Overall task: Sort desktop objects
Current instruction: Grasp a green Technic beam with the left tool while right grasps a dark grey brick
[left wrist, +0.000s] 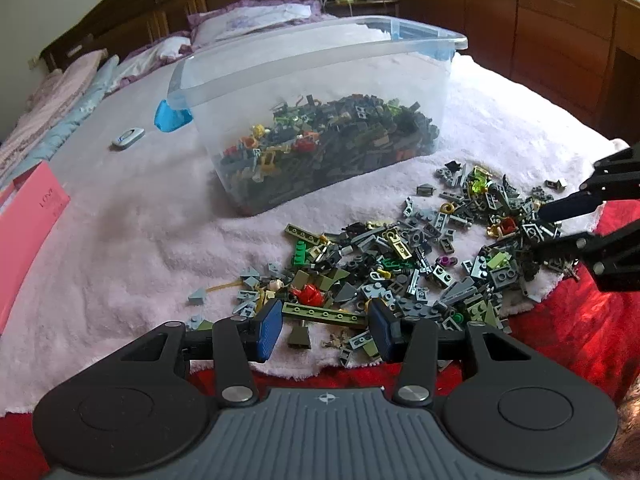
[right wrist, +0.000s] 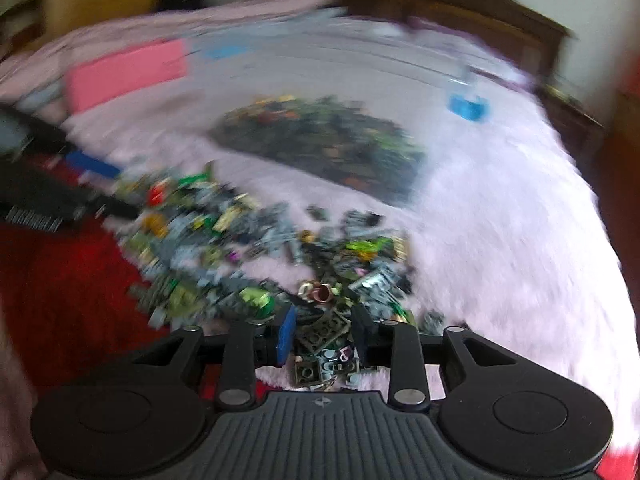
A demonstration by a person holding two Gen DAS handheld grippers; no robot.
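Note:
A pile of small toy bricks lies on a pink towel, in front of a clear plastic bin part full of bricks. My left gripper is open, low over the pile's near edge, with a long olive plate lying between its blue pads. My right gripper is open over the pile's right side, a dark grey plate between its fingers; it also shows at the right of the left wrist view. The right wrist view is blurred.
A red blanket lies under the towel's near edge. A pink card sits at the left, a small silver device and the bin's blue latch behind it. Pillows and a wooden headboard stand beyond.

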